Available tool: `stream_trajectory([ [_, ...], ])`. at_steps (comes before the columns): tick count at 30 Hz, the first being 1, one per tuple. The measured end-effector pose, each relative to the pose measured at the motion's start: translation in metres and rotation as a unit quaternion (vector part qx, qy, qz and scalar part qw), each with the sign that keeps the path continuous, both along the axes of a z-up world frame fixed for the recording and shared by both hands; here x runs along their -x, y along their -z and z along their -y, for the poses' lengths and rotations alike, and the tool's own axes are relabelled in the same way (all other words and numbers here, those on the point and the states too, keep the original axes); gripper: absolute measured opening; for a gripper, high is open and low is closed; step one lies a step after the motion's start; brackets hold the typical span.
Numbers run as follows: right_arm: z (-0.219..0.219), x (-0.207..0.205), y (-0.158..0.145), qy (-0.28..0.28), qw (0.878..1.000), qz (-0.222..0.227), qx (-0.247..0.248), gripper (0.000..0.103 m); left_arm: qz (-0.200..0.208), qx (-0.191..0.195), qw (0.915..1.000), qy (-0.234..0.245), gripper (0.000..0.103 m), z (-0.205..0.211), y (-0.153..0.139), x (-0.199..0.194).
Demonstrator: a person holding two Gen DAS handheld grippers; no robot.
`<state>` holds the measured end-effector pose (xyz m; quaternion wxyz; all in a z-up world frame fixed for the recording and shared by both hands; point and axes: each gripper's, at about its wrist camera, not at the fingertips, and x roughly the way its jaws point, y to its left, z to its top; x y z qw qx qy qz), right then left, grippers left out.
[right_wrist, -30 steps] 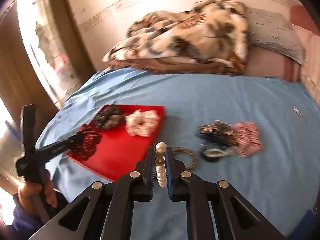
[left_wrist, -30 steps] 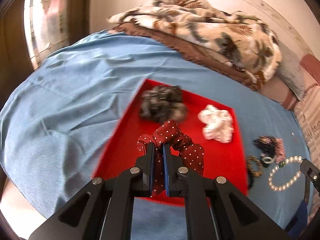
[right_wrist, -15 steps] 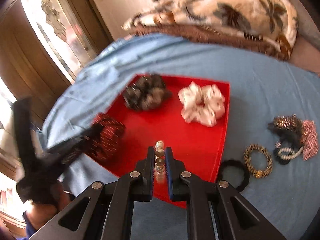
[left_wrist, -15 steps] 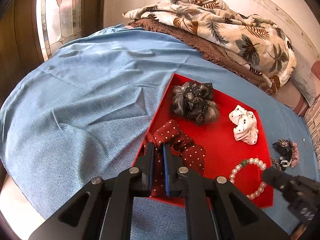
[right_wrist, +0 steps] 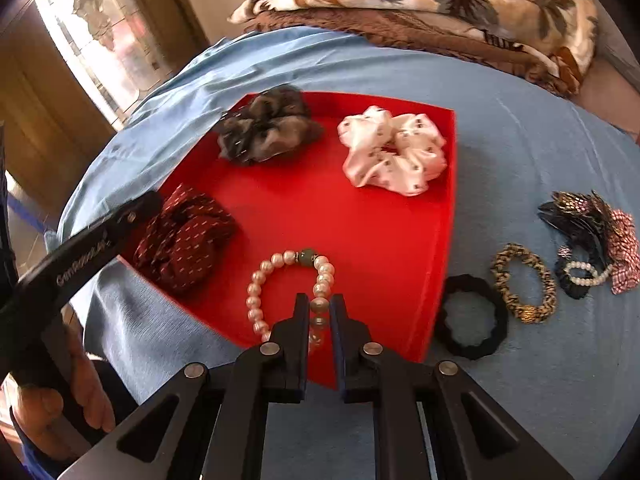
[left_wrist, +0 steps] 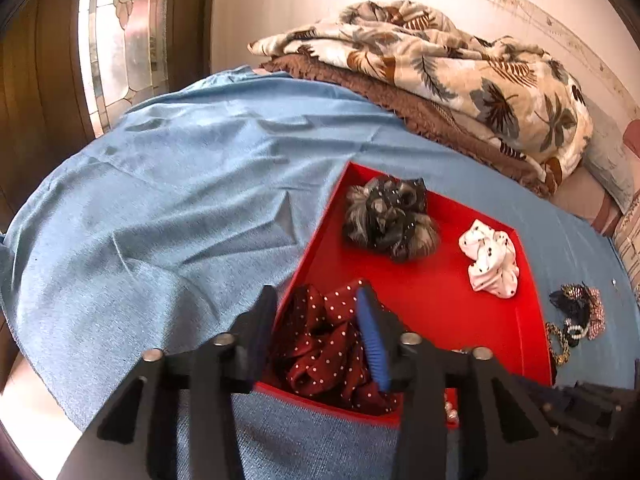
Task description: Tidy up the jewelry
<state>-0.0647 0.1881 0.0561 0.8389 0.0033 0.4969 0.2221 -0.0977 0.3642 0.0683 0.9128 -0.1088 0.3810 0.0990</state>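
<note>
Claws dropping items into red tray

Left claw [left_wrist: 316, 320] is opening over the maroon dotted scrunchie [left_wrist: 332, 352], which is lying loose between the jaws in the near-left corner of the red tray [right_wrist: 448, 216]; pads are no longer pressing it. Right claw [right_wrist: 319, 304] is staying clenched on the pearl bracelet [right_wrist: 288, 292], bracelet resting on the tray floor near the front edge. Grey scrunchie [right_wrist: 266, 128] and white scrunchie [right_wrist: 394, 156] are already sitting at the tray's far side. I'm judging this as the placing step for both hands. Next I'm needing to let go of the bracelet, lift both claws clear without snagging fabric or beads, then go for the black hair tie [right_wrist: 472, 316], leopard band [right_wrist: 524, 288] and the tangled pile [right_wrist: 592, 240] on the blue bedsheet [right_wrist: 520, 120] just right of the tray.
</note>
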Motion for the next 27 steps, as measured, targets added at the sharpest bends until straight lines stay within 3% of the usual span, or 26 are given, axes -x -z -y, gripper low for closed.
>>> stream_trajectory([
  [3, -0.003, 0.004, -0.001, -0.007, 1.000, 0.006, 0.002, 0.015, 0.007, 0.002, 1.0000, -0.004, 0.046, -0.001, -0.002, 0.002],
  [7, -0.001, 0.007, -0.009, -0.008, 1.000, 0.022, -0.002, 0.041, 0.016, 0.000, 0.9998, -0.013, 0.057, -0.002, -0.003, 0.006],
  [16, 0.030, 0.025, -0.031, 0.002, 0.998, 0.067, 0.004, 0.049, 0.021, -0.031, 0.9991, -0.018, 0.059, 0.009, -0.002, 0.010],
  [23, 0.095, 0.036, -0.033, 0.048, 0.996, 0.078, 0.019, 0.054, 0.026, -0.058, 0.9979, -0.013, 0.059, 0.027, -0.004, 0.018],
  [27, 0.138, 0.039, -0.032, 0.086, 0.993, 0.076, 0.020, 0.054, 0.004, -0.061, 0.9981, 0.008, 0.059, 0.045, -0.005, 0.024],
])
